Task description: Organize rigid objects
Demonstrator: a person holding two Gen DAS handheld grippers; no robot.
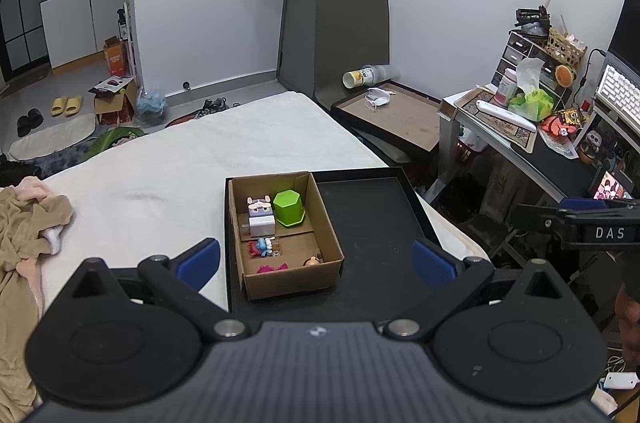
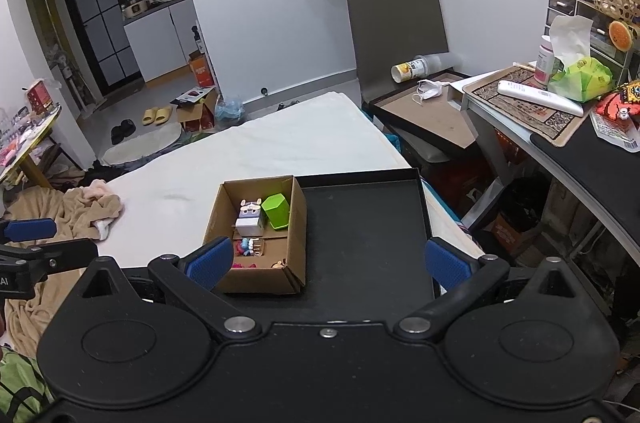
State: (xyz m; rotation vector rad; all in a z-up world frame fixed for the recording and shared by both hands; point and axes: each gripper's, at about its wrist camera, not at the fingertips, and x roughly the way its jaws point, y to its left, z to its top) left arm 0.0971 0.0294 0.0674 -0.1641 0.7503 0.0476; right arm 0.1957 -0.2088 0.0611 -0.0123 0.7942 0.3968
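Small rigid toys sit inside an open brown cardboard box [image 1: 286, 235] at the centre of the frame, on the left part of a shallow black tray [image 1: 372, 219]. Nearest, the left gripper [image 1: 318, 261] and the right gripper [image 2: 332, 261] hover with blue ribbed fingers [image 1: 434, 263] wide apart, empty. Farther in stand a white cube figure [image 1: 261, 221] and a glossy green hexagonal pot [image 1: 289, 207], probably already sorted. Beyond lies the soft white bed [image 1: 192, 159].

Small toys [image 1: 262, 219] inside open cardboard box [image 1: 329, 243] on black tray [image 1: 372, 207]
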